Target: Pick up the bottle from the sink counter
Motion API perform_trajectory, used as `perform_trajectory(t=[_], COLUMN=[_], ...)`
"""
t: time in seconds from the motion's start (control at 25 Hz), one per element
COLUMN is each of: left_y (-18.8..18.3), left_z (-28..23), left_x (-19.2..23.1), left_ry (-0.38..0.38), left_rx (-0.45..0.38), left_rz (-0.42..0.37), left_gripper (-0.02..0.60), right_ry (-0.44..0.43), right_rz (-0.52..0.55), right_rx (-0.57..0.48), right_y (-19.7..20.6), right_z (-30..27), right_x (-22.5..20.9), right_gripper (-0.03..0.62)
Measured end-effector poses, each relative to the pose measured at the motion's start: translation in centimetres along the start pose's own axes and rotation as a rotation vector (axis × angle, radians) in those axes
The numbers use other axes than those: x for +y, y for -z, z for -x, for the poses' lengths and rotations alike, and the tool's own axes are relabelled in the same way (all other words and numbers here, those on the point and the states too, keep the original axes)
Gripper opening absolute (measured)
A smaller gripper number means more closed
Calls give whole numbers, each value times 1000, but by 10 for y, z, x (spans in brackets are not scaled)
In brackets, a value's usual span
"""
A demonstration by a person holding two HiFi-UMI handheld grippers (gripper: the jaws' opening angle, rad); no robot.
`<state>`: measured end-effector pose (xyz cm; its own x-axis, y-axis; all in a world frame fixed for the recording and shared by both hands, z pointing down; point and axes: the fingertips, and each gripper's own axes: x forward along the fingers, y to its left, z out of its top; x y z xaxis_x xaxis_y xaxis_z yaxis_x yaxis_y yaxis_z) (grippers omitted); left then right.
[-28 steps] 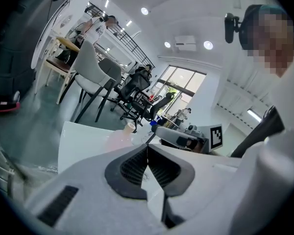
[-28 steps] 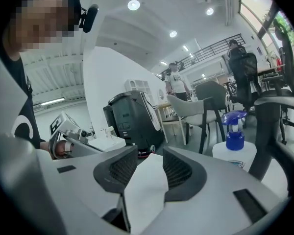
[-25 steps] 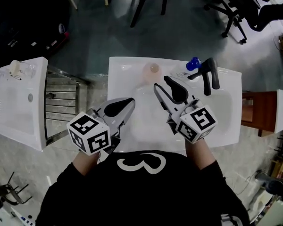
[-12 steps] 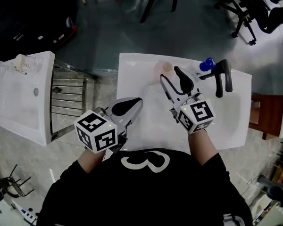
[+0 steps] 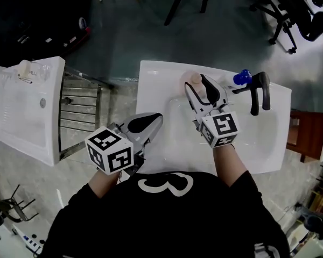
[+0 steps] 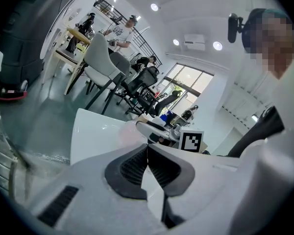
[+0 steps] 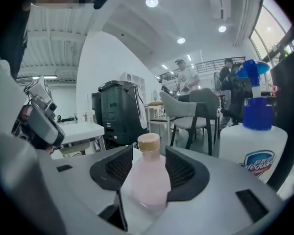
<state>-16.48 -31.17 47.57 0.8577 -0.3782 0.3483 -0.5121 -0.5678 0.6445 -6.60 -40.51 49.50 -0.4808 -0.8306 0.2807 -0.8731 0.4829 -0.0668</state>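
The jaws of the right gripper (image 7: pixel 149 153) have just been opened wide; the pink bottle (image 7: pixel 148 180) is framed between them, unclamped, upright at the far edge of the sink counter (image 5: pixel 152 93); the approach is judged done; closing squarely, then lifting, is called for; the jaws of the left gripper (image 6: pixel 147 156) are pressed together on nothing.

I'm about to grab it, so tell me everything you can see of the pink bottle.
The bottle is small, translucent pale pink, plastic by its look, with rounded shoulders and a tan cap, closed. It stands upright at the back of the white sink counter, apart from a blue-capped cleaner bottle on its right. The right gripper has just been opening its jaws, which flank it; no firm grip shows.
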Motion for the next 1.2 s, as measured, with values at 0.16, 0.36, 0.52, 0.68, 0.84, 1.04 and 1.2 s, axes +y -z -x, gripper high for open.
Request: perform_trajectory(t=[0.16, 0.36, 0.52, 0.68, 0.84, 1.04, 1.2], left_y=[1, 3, 5, 8, 10, 11, 7], left_z=[3, 4, 3, 3, 3, -1, -3], left_x=[7, 8, 4, 6, 5, 5, 5], left_ry=[-29, -38, -26, -29, -30, -27, -25], left_rx=[1, 13, 13, 11, 12, 23, 21], left_rz=[-17, -34, -34, -26, -14, -20, -19], left_gripper=[15, 15, 15, 15, 15, 15, 15], right_ry=[13, 28, 44, 63, 76, 75, 57], right_rz=[23, 16, 8, 16, 37, 43, 21], right_rx=[-21, -40, -42, -49, -56, -46, -31], right_y=[-3, -5, -3, -3, -7, -4, -4], right_z=[-3, -4, -8, -10, -12, -11, -12], right_x=[3, 2, -1, -3, -1, -2, -1], right_gripper=[187, 187, 185, 164, 147, 146, 146])
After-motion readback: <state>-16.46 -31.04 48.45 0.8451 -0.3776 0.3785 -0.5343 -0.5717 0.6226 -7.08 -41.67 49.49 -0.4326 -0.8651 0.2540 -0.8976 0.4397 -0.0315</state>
